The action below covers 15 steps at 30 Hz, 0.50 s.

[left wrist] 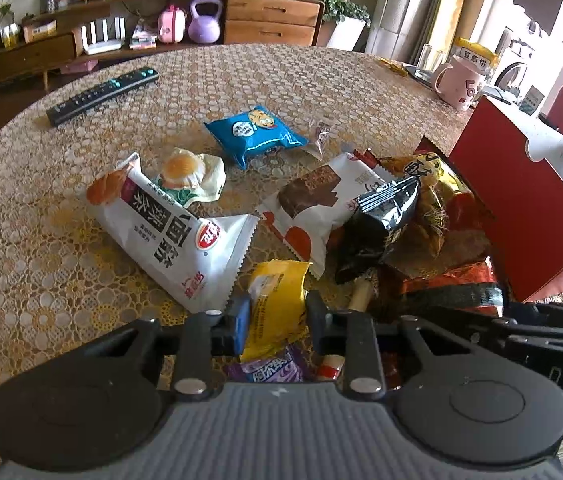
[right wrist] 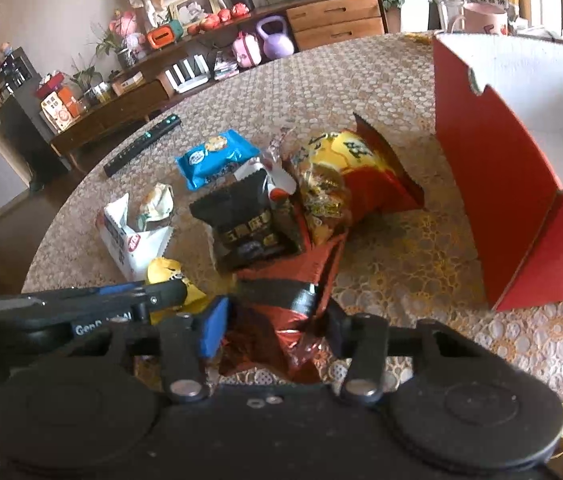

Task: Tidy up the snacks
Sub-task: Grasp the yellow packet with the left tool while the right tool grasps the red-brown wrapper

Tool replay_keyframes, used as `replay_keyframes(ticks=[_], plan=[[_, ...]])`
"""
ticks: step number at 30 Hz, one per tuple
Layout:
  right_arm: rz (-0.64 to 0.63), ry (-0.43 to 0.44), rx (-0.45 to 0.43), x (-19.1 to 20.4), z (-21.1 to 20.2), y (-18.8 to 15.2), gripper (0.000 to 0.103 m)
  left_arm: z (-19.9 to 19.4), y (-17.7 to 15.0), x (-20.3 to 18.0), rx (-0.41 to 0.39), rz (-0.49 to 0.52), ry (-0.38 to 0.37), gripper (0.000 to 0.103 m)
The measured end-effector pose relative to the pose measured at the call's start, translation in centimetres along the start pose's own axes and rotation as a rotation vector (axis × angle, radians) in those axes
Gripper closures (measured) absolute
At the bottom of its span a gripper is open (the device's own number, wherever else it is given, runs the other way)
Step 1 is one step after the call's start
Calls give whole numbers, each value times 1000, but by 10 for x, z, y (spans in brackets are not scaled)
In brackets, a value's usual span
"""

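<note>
Purple packet (left wrist: 269, 370) half-hidden under yellow packet (left wrist: 277, 304)

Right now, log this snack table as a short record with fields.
surface: round table with lace-pattern cover
left claw: shut on yellow packet
right claw: around red foil packet, grip unclear
container: red box, open, right of pile
loose snacks: blue packet, white packet, black packet
non-snack: remote control
</note>
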State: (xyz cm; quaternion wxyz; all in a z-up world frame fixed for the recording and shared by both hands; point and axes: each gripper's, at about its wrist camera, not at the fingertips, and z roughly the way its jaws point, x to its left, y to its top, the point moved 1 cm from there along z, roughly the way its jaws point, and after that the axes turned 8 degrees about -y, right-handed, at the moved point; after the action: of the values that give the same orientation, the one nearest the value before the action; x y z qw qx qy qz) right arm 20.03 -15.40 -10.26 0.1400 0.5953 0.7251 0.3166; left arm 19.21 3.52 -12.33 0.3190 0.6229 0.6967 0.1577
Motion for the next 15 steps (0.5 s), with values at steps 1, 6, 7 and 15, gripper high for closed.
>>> replay_keyframes(ticks=[1, 6, 7, 15], plan=[[-5, -8, -4, 1, -2, 0, 57, -1, 0, 0, -3, 4, -2, 76], [-22, -17, -36, -2, -18, 2, 58, -13, 3, -3, -22, -3, -21, 77], [-27, -22, -41, -3, -22, 3, 58, -17, 4, -4, -24, -8, -28, 77], [-51, -51, -96, -16, -67, 17, 58, -52, 20, -30, -55, -2, -87, 77]])
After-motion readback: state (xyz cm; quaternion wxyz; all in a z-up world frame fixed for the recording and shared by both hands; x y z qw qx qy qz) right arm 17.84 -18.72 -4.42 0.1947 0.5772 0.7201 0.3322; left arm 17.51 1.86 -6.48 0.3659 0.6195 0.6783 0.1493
